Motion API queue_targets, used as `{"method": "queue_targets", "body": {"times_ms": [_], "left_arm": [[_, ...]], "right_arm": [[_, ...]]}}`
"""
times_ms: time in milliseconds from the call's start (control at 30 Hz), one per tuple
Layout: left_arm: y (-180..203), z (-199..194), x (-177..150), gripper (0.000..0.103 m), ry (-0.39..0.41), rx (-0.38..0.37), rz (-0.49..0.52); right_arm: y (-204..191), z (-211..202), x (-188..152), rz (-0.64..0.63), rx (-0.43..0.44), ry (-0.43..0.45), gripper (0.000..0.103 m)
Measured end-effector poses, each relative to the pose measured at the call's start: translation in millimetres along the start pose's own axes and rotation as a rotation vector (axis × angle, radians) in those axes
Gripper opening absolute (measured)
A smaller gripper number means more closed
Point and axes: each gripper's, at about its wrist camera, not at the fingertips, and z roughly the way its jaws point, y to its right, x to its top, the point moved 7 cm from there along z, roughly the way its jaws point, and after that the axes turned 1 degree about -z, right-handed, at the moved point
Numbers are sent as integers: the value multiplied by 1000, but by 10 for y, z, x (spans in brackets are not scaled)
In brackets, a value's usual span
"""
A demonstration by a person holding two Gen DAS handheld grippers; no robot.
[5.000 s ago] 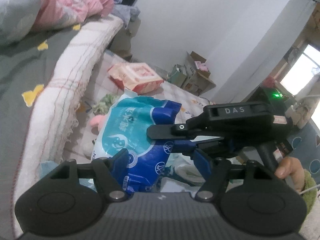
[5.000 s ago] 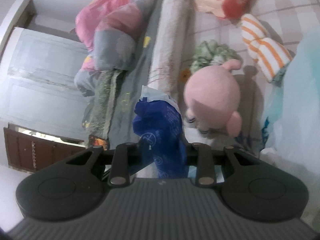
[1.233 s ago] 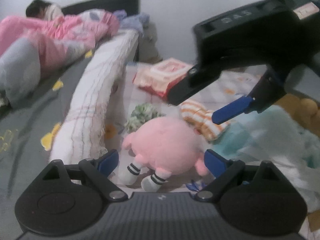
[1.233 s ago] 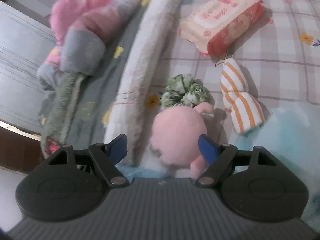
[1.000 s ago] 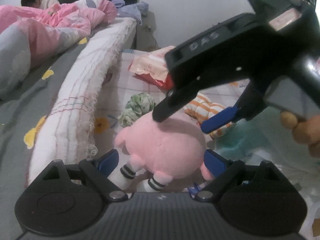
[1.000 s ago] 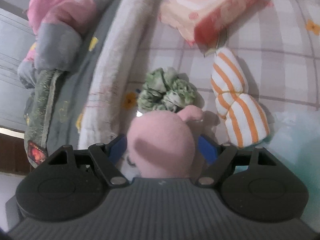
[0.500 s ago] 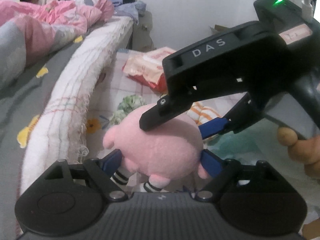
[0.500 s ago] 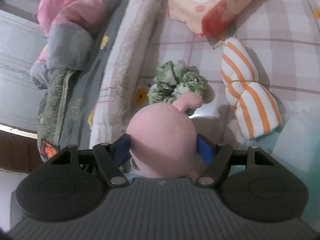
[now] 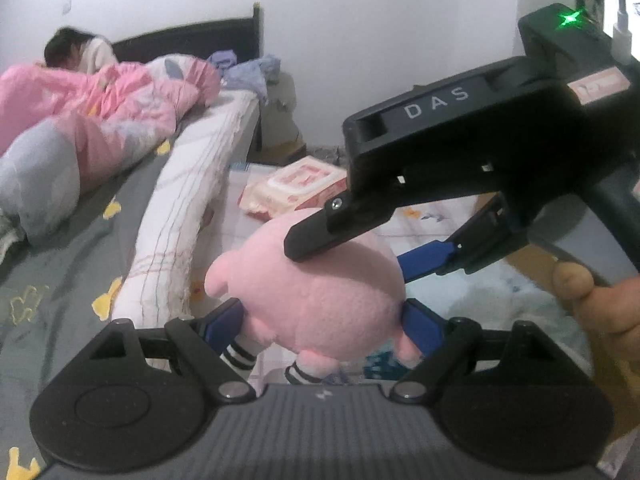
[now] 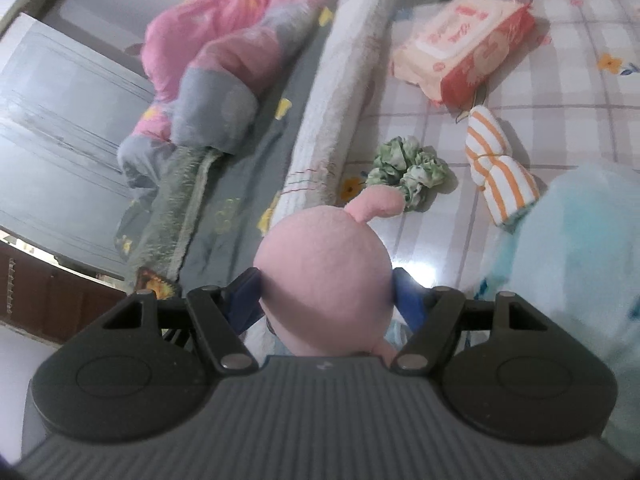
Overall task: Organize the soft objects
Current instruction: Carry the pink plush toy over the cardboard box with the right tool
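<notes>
checked mat point(image 10: 560, 92), wipes pack point(image 10: 464, 52), green scrunchie point(image 10: 408, 170), striped cloth point(image 10: 498, 168)

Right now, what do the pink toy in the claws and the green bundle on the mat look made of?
Pink toy: looks like short-pile plush over soft stuffing, matte and fuzzy, held between both claws. Green bundle: seems thin crumpled fabric, going by its dense ruffled folds; possibly a scrunchie, hard to confirm.

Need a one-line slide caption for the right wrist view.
Right gripper shut on the round pink plush toy, above a checked mat with green scrunchie and orange-striped sock bundle.
</notes>
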Motion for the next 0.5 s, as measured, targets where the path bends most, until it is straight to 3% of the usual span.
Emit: {"method": "queue_targets", "body": {"times_ms": [200, 500], "left_arm": [[511, -268, 48, 87, 54, -47, 72], [1603, -258, 106, 91, 87, -271, 181]], "right_arm": [[127, -704, -232, 7, -1, 92, 70], [916, -1965, -509, 152, -118, 296, 69]]}}
